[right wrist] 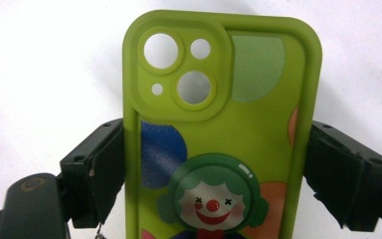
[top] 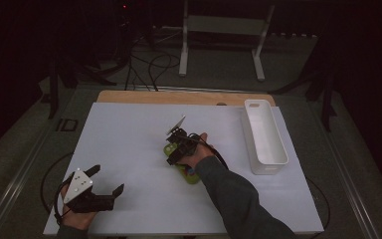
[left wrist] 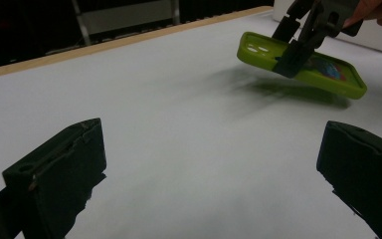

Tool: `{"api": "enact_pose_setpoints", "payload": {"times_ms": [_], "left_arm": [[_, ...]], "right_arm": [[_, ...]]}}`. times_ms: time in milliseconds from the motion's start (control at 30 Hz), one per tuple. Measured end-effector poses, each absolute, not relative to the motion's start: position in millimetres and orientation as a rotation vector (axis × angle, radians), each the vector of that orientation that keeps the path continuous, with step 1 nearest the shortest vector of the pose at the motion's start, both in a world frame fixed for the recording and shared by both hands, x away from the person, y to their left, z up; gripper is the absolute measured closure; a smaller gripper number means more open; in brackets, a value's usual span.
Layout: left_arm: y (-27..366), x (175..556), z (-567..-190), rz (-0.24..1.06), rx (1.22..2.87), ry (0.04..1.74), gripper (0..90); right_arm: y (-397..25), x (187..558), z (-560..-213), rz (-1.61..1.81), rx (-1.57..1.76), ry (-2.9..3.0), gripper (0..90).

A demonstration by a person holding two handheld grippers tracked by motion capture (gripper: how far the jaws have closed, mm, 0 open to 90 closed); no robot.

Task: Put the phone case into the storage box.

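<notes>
Right gripper [top: 175,149] pinches the green phone case [right wrist: 219,139] by its long edges, lifted just above mid-tabletop [top: 129,149], likely for carrying; left gripper [top: 102,181] waits wide open, empty, at seven o'clock.

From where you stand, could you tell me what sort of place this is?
Probably a dim lab or recording room: a white work table, loose cables on grey floor beyond it, and a white metal stand at the back.

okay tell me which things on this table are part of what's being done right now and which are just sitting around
In the job:
- green phone case, clamped across its sides and lifted off the table
- right gripper, shut on it

Lying about:
- white bin, at the table's right side
- left gripper, open, resting near the front left corner
</notes>
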State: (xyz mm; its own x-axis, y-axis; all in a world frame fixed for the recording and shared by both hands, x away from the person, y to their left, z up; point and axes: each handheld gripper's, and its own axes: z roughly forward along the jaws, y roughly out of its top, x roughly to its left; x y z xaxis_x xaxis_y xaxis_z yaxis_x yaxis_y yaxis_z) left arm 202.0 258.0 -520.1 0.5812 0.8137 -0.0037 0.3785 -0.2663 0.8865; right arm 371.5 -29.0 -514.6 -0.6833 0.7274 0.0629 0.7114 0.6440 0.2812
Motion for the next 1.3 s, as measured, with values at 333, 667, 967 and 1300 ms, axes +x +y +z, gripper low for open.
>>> {"api": "enact_pose_setpoints", "payload": {"times_ms": [333,667,967,1300], "left_arm": [[258,202,-520,0.581,1.872,0.967,0.0],[258,202,-520,0.581,1.872,0.967,0.0],[258,202,-520,0.582,1.872,0.967,0.0],[259,202,-520,0.583,1.870,0.968,0.0]], "right_arm": [[-31,371,-504,0.509,1.222,2.766,15.6],[-31,371,-492,0.570,1.223,2.730,15.6],[-32,369,-483,0.620,1.221,2.703,15.6],[-35,371,-475,0.679,1.241,2.665,15.6]]}}
